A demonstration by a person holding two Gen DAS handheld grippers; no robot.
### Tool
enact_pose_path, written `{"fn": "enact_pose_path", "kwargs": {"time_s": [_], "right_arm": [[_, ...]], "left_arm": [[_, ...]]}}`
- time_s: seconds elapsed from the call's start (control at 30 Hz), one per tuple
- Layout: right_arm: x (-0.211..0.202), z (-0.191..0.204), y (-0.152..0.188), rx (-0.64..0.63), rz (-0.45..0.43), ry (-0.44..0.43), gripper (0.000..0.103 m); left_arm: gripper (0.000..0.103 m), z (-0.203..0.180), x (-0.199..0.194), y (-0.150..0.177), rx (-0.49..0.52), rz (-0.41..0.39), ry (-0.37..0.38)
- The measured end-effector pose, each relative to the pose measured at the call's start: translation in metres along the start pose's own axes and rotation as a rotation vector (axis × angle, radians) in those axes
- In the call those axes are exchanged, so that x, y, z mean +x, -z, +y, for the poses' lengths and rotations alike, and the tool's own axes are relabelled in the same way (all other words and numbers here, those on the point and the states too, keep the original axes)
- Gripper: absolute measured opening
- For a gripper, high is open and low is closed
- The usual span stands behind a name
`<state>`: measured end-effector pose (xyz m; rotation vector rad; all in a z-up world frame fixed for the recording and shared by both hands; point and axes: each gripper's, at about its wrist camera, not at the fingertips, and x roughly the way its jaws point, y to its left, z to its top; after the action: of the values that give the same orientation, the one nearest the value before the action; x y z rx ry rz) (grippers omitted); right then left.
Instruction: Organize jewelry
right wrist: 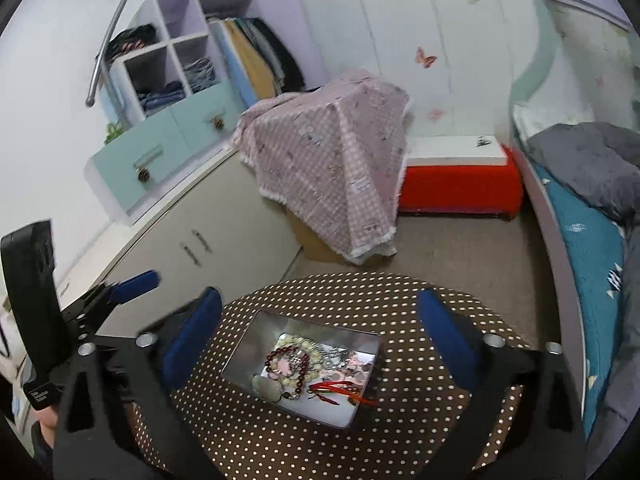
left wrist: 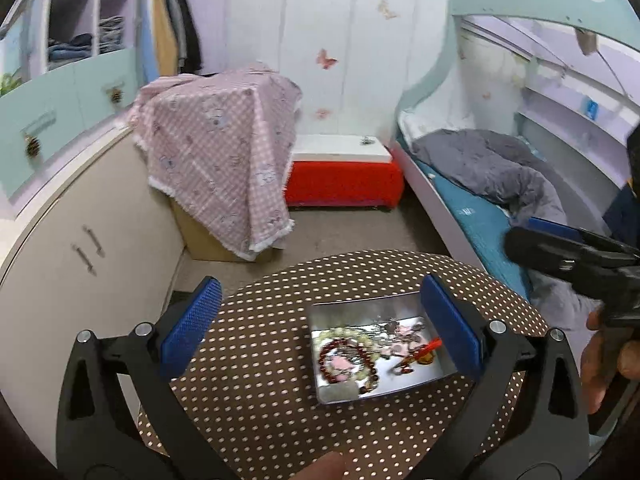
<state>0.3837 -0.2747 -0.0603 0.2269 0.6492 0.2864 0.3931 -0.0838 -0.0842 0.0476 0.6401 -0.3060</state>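
Note:
A silver metal tin [left wrist: 344, 308] [right wrist: 248, 344] sits on a round brown table with white dots [left wrist: 260, 360] [right wrist: 400, 408]. It holds a dark red bead bracelet [left wrist: 332, 350] [right wrist: 280, 354], pale bead strands [right wrist: 308, 376], pink and silver pieces [left wrist: 404, 330] and a red tassel charm [left wrist: 424, 350] [right wrist: 344, 392]. My left gripper [left wrist: 320, 328] is open and empty above the table, its right finger beside the tin. My right gripper [right wrist: 320, 336] is open and empty, hovering over the tin. Each gripper shows at the edge of the other's view.
A box under a pink checked cloth [left wrist: 216, 152] [right wrist: 332, 168] stands beyond the table. A red bench with a white top [left wrist: 344, 184] [right wrist: 460, 188] sits against the wall. A bed with grey bedding [left wrist: 492, 172] [right wrist: 592, 168] is on the right, beige cabinets [left wrist: 80, 264] [right wrist: 192, 232] on the left.

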Motion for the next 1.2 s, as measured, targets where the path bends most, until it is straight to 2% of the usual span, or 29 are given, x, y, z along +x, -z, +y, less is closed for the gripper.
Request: {"fn": "enact_pose_path", "kwargs": {"time_s": [0.17,0.37,0.6,0.9,1.2], "right_arm": [[-0.018,0.006,0.003,0.016,-0.022,0.027,0.096],[-0.051,0.033,0.011,-0.030,-0.070,0.070,0.096],[-0.102,0.064,0.031,-0.083,-0.145,0.124,0.096],[-0.172,0.093,0.069,-0.124,-0.262,0.201,0.096],[-0.229,0.115,0.123,-0.136,-0.355,0.257,0.096]], "left_arm": [[0.097,0.006,-0.026,0.004,-0.024,-0.041,-0.052],[0.097,0.004,-0.072,0.010,-0.019,-0.119,-0.115],[0.097,-0.008,-0.142,0.029,-0.043,-0.219,-0.158],[0.097,-0.036,-0.223,0.059,-0.027,-0.357,-0.202],[0.097,-0.050,-0.273,0.094,-0.025,-0.430,-0.211]]}}
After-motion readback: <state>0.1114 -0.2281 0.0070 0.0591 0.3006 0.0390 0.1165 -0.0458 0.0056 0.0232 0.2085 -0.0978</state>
